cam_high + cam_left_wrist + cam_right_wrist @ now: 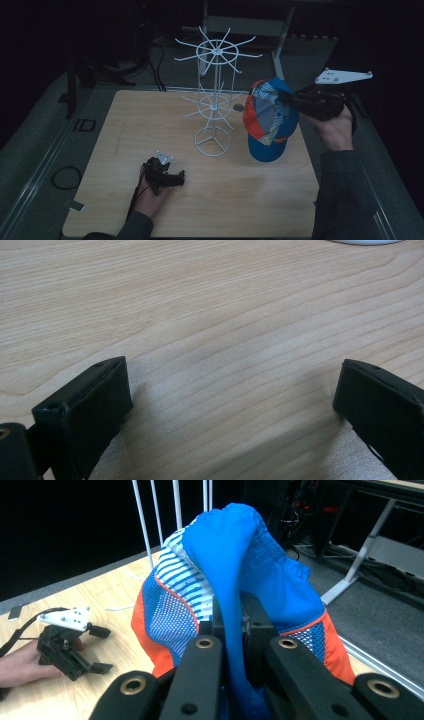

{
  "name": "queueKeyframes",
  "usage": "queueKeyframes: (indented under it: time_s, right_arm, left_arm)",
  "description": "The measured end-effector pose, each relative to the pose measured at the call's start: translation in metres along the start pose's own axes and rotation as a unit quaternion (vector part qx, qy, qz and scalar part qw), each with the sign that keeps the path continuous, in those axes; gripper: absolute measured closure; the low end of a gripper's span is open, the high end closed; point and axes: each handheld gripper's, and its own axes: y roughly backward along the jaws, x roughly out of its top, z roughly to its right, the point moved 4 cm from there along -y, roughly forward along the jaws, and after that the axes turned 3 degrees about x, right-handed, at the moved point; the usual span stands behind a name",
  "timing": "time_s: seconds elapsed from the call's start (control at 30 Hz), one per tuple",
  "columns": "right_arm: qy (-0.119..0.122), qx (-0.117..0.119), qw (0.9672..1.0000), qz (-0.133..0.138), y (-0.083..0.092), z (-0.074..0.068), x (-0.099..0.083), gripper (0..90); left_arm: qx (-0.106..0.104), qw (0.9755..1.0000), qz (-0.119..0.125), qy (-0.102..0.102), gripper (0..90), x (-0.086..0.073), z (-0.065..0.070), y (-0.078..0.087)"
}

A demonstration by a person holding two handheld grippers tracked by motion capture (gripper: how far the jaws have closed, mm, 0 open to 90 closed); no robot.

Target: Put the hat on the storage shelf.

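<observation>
- I am holding the right gripper [280, 100] up in the air at the right side of the table [125, 150], and its jaws are pinching down on a fold of the cap [270, 120].
- In the right gripper view the cap [235, 580] is hanging bunched in front of the camera, with a blue strip of its fabric running down between the two black jaws, which are pressed nearly together on it.
- The cap is showing blue cloth, orange panels, and a patch of blue-and-white stripes and mesh; I am not making out any brand, logo or lettering on it.
- In the high view the cap is dangling just right of the white wire rack [216, 95], close to it, with its lower edge close over the table top; whether it is touching the wood I cannot tell.
- The wire rack is standing upright on its ring base near the middle of the table, with thin spokes fanning out at two levels.
- I am resting the left gripper [181, 176] low on the near left part of the table, well apart from the cap.
- In the left gripper view its jaws are standing wide apart over bare wood grain [225, 315], with nothing between them.
- I am reading no writing anywhere on the table or the rack.
</observation>
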Motion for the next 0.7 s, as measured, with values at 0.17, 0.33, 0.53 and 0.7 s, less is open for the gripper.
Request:
queueKeyframes:
  time_s: [0.17,0.33,0.53,0.7]
  right_arm:
    - [0.003,-0.001,1.0,0.007,0.002,0.001,0.005,87.6]
    - [0.004,-0.002,0.9999,0.013,0.005,0.001,0.009,87.6]
    - [0.008,-0.005,0.9998,0.015,0.005,-0.001,0.014,87.6]
    - [0.014,-0.008,0.9997,0.02,0.006,-0.002,0.019,87.6]
  left_arm:
    - [0.0,1.0,-0.001,-0.002,2.4,0.0,0.0,0.0]
    - [0.0,1.0,-0.001,-0.002,2.4,0.0,0.0,0.0]
    - [0.0,1.0,-0.001,-0.002,2.4,0.0,0.0,0.0]
    - [0.0,1.0,0.0,-0.001,2.4,0.0,0.0,0.0]
